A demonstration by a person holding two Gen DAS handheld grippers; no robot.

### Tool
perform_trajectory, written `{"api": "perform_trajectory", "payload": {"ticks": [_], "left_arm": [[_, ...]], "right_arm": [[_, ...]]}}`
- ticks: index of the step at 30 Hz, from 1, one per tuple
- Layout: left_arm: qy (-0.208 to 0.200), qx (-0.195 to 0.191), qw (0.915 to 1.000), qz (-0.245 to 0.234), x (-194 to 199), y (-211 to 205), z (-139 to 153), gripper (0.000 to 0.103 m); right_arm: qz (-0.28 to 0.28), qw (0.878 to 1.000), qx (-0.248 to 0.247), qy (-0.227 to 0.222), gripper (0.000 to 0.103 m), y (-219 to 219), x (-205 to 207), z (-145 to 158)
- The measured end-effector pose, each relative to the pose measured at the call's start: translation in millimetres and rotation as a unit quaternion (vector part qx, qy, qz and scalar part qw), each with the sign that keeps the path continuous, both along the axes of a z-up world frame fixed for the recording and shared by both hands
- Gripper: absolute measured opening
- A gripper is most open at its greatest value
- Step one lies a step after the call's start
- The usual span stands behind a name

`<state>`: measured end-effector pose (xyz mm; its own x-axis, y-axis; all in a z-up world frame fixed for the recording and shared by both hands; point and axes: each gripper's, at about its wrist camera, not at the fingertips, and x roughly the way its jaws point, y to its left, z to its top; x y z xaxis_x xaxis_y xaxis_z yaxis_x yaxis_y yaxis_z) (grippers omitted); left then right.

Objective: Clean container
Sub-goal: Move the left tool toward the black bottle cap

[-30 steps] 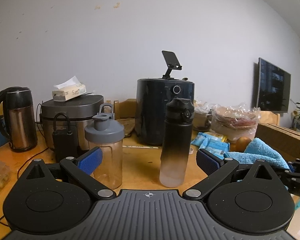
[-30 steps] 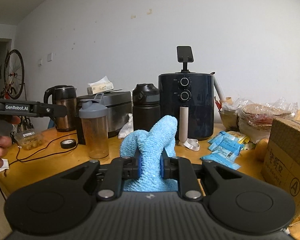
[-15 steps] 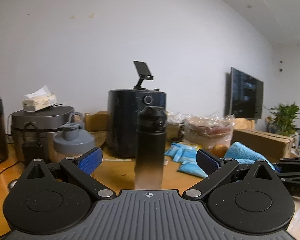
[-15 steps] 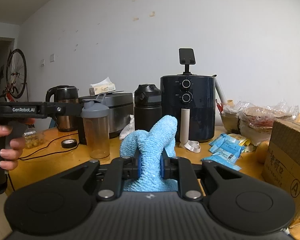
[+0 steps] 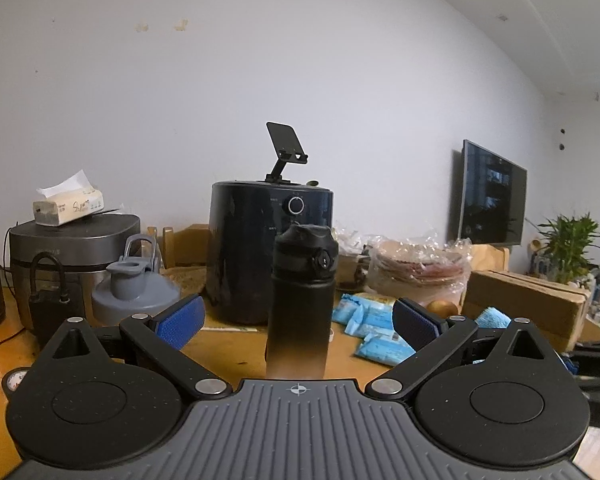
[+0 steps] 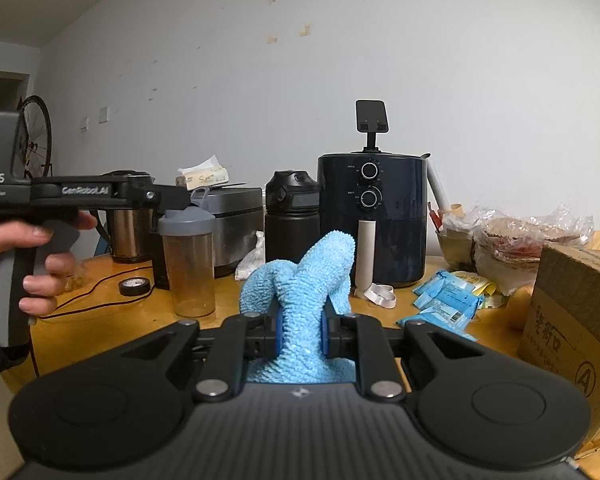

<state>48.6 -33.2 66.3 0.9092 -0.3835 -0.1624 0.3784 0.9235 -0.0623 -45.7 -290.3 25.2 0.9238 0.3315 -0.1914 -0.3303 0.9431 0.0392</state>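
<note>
A black bottle [image 5: 300, 300] fading to clear at its base stands upright on the wooden table, dead ahead of my left gripper [image 5: 298, 324], which is open with blue pads [image 5: 180, 322] wide on either side of it and not touching. A clear shaker with a grey lid [image 5: 136, 292] stands to its left. My right gripper [image 6: 300, 330] is shut on a light blue cloth [image 6: 304, 276] that sticks up between its pads. In the right wrist view the bottle [image 6: 290, 220] and the shaker [image 6: 188, 256] stand behind the cloth.
A dark air fryer [image 5: 268, 252] with a phone stand on top is behind the bottle, with a rice cooker [image 5: 72, 248] and a kettle [image 6: 128, 216] further left. Blue packets [image 5: 376, 332], bagged food [image 5: 420, 268] and a cardboard box [image 6: 572, 320] crowd the right. A hand [image 6: 36, 256] holds the left tool.
The left view has swung right: the bottle is now centred between the open fingers and the shaker has slid left. In the right view the left tool has advanced. The right gripper has kept still.
</note>
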Motion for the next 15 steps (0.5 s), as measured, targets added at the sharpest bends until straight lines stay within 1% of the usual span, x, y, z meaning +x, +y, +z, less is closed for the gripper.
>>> {"api": "perform_trajectory", "payload": {"ticks": [7, 15], "left_arm": [[0.0, 0.006, 1.0, 0.008, 13, -4, -2, 0.103], [0.002, 0.001, 1.0, -0.008, 27, -9, -5, 0.103]], "right_arm": [[0.0, 1.0, 0.003, 0.001, 0.011, -2, 0, -2], [0.0, 1.0, 0.006, 0.003, 0.011, -4, 0, -3]]}}
